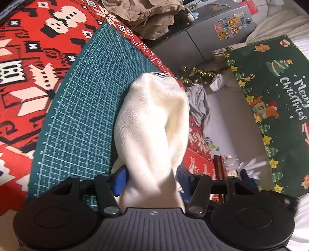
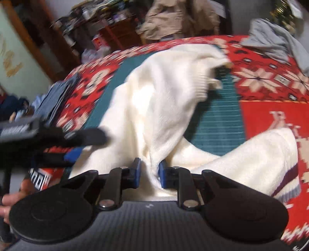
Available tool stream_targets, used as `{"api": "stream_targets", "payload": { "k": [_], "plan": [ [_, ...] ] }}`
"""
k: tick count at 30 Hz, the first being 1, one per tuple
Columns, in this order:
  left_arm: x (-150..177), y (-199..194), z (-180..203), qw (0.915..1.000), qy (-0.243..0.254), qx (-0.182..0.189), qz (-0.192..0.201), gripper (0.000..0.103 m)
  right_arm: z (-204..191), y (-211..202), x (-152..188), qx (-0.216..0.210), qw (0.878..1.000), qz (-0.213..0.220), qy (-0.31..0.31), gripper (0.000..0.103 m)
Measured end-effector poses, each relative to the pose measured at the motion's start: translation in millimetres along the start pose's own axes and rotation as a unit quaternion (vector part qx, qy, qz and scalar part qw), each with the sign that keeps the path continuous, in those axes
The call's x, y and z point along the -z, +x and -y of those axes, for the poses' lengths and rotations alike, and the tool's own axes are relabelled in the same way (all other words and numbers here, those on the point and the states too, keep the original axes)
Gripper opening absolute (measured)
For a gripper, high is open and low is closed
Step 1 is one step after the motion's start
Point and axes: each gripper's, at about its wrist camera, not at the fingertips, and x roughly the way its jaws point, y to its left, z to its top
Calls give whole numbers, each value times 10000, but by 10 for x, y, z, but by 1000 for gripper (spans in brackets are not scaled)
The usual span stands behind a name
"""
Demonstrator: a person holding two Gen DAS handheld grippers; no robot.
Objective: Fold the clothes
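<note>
Cream knit garment [image 2: 154,100]: soft ribbed sweater, draped over the green gridded cutting mat [image 1: 81,115] — one striped cuff [image 2: 287,181] lies on the red patterned cloth [image 1: 38,48].
Left gripper [image 1: 150,179]: blue pads [image 1: 120,179] clamped on a thick bunch of the cream fabric, which rises ahead over the mat.
Right gripper [image 2: 149,173]: jaws nearly together, pinching a narrow twisted fold of the same sweater.
Grey garment [image 2: 274,44]: crumpled at the cloth's far edge.
Tan jacket [image 1: 143,11]: heaped beyond the table.
Person's hand [image 2: 7,202]: partly visible at the frame's left edge — blurred.
</note>
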Motion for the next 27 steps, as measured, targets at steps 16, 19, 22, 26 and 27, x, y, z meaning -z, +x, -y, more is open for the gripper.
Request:
{"api": "stream_targets", "payload": {
  "k": [16, 19, 22, 26, 27],
  "plan": [
    [-11, -464, 259, 9908, 1058, -473, 704, 20, -167, -588, -178, -235, 9964, 808, 55, 6],
    [10, -390, 442, 9890, 1312, -198, 660, 29, -4, -886, -279, -13, 9930, 1156, 234, 6],
    [26, -312, 609, 9847, 1618, -234, 606, 32, 175, -1132, -353, 537, 9853, 1590, 330, 3],
    [72, -229, 628, 9850, 1653, -189, 450, 37, 658, -1338, -364, 808, 9752, 1851, 906, 4],
    [78, -228, 622, 9852, 1641, -201, 444, 37, 777, -1357, -353, 963, 9727, 1860, 1005, 4]
  ]
}}
